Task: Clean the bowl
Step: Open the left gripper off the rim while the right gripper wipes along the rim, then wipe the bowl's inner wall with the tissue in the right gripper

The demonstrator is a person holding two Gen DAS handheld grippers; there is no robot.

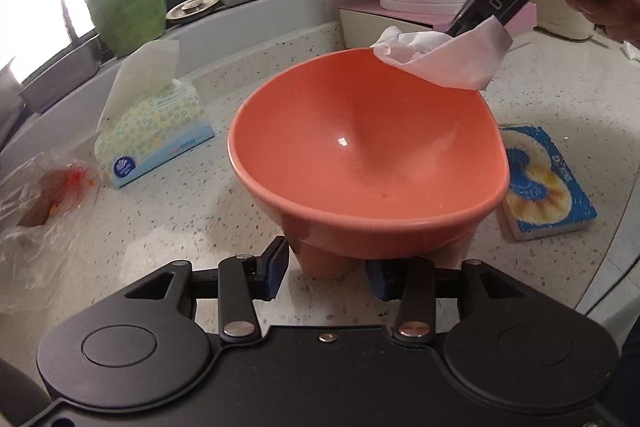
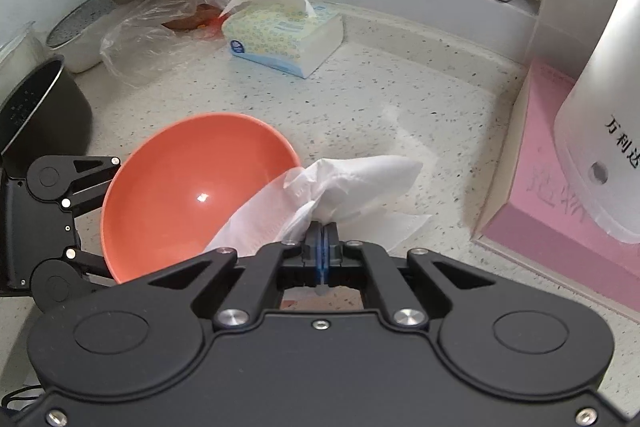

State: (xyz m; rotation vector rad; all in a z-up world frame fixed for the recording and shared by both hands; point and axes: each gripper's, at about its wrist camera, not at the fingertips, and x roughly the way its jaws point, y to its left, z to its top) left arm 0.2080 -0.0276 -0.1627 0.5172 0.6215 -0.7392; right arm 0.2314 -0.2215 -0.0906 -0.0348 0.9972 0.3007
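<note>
- Our right gripper (image 2: 322,227) has its jaws pressed together on a crumpled white tissue (image 2: 352,183), which bunches out ahead of the pads and drapes over the bowl's near rim.
- Our left gripper (image 1: 326,269) stands partly open around the foot of the orange bowl (image 1: 360,151); its blue pads (image 1: 276,273) flank the base, and we judge they grip it, since the bowl sits tipped toward the tissue.
- The bowl is on the speckled counter (image 2: 400,87), between the tissue box (image 1: 156,135) and a blue sponge (image 1: 548,183).
- We judge the bowl stiff, glossy and rather slippery, so the narrow foot is the sure hold; the rim must stay free for wiping.
- The tissue is soft, light and will tear if dragged hard.
</note>
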